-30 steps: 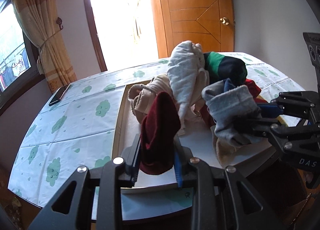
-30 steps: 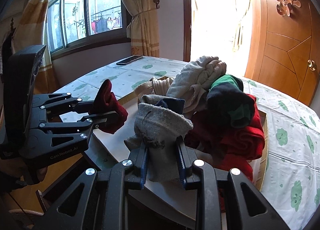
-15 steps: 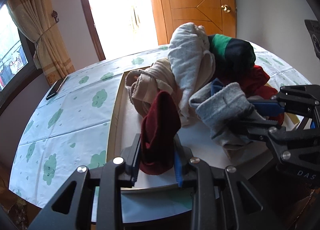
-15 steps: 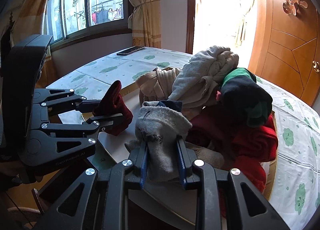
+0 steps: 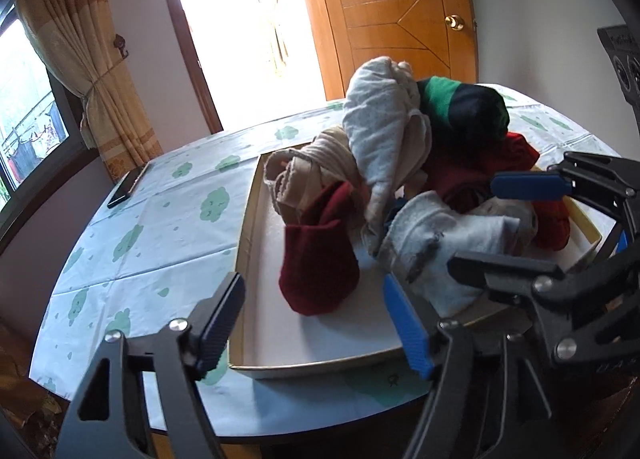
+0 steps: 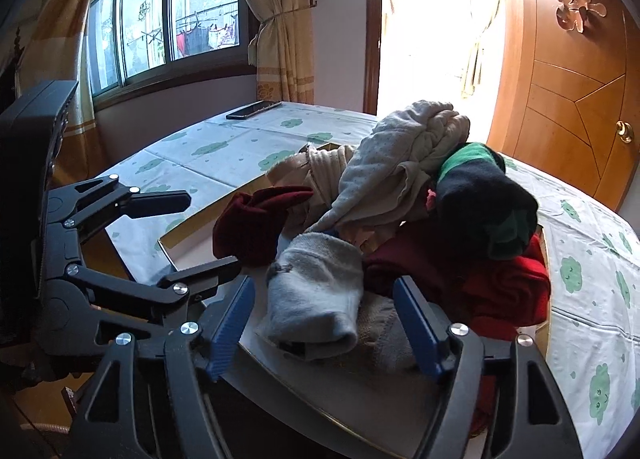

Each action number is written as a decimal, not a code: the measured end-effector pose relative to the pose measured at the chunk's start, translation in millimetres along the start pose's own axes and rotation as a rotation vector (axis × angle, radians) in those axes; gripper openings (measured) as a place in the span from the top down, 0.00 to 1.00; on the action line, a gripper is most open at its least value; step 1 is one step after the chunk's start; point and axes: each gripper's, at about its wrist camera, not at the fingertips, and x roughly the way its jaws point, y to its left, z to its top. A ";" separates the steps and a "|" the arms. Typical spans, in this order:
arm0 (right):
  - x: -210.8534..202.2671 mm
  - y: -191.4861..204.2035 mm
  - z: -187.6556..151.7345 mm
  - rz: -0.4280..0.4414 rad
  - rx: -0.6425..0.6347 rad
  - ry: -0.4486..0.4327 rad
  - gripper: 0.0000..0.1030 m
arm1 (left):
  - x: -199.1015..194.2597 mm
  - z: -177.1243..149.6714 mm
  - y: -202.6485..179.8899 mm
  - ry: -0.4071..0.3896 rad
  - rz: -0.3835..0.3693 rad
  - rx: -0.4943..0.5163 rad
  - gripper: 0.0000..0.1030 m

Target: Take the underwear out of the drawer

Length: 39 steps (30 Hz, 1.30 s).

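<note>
Now both jaws are opening: left hand-held gripper (image 5: 312, 319) has released the maroon garment (image 5: 320, 255), right hand-held gripper (image 6: 324, 323) the grey one (image 6: 316, 291).

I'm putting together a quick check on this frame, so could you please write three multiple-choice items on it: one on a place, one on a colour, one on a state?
1. Where does the phone lie?
A. inside the drawer
B. on the cloud-print tablecloth, near the curtain
C. on top of the clothes pile

2. What colour is the garment lying between the left gripper fingers?
A. dark red
B. yellow
C. white

3. How does the right gripper stand toward the grey garment?
A. clamped shut on it
B. jaws apart, pads off it
C. far away from it, above the door

Answers:
1 B, the phone rests on the cloth outside the drawer.
2 A, the dark red garment sits there.
3 B, the jaws are opening and gaps show beside the cloth.
</note>
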 end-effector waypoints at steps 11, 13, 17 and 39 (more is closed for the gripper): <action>-52.1 -6.1 -28.0 0.006 0.100 -0.067 0.25 | -51.9 -16.5 1.6 -0.095 -0.037 -0.052 0.17; -63.6 -6.6 -33.0 0.013 0.121 -0.087 0.24 | -63.6 -22.3 -0.3 -0.116 -0.039 -0.062 0.16; -88.7 -2.8 -46.6 -0.013 0.145 -0.136 0.22 | -88.3 -36.0 -7.7 -0.165 -0.042 -0.082 0.13; -153.5 31.5 -85.5 -0.054 0.084 -0.295 0.18 | -137.8 -72.7 -21.2 -0.273 -0.034 -0.133 0.09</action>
